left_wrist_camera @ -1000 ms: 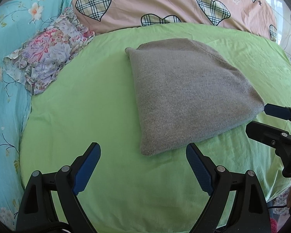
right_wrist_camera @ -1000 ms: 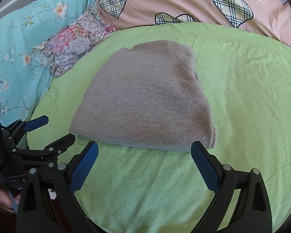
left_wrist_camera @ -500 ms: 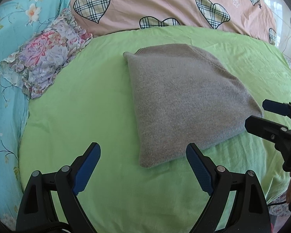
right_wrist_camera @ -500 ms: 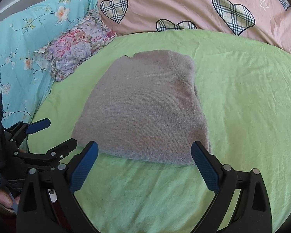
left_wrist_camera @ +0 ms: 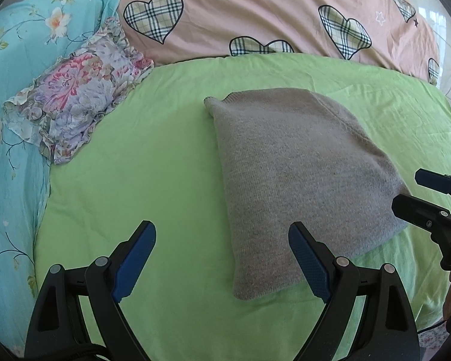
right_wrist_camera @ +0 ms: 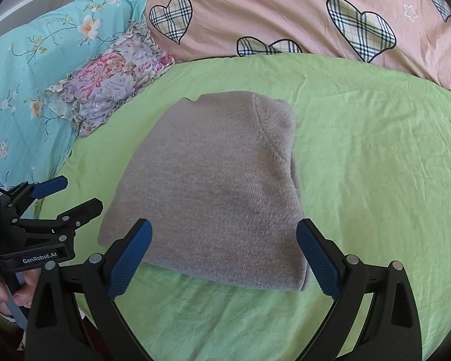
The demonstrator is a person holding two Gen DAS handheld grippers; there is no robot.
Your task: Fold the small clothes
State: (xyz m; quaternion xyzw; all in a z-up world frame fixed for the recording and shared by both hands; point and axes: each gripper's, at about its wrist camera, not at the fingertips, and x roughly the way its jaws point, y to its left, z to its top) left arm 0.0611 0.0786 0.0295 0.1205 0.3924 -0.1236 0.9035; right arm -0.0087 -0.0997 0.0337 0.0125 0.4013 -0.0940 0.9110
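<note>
A grey knitted garment [left_wrist_camera: 297,174] lies folded into a compact shape on the green sheet [left_wrist_camera: 153,180]; it also shows in the right wrist view [right_wrist_camera: 213,192]. My left gripper [left_wrist_camera: 222,258] is open and empty, just before the garment's near left corner. My right gripper [right_wrist_camera: 222,255] is open and empty, its fingers straddling the garment's near edge. The right gripper shows at the right edge of the left wrist view [left_wrist_camera: 430,198], and the left gripper at the left of the right wrist view [right_wrist_camera: 63,198].
A pink quilt with plaid hearts [left_wrist_camera: 255,15] lies along the back. A floral ruffled pillow [left_wrist_camera: 75,105] and a turquoise flowered cover [left_wrist_camera: 12,120] lie at the left. The green sheet extends to the right [right_wrist_camera: 375,165].
Both grippers have moved forward and lower toward the garment's near edge, still open. The garment has not changed shape.
</note>
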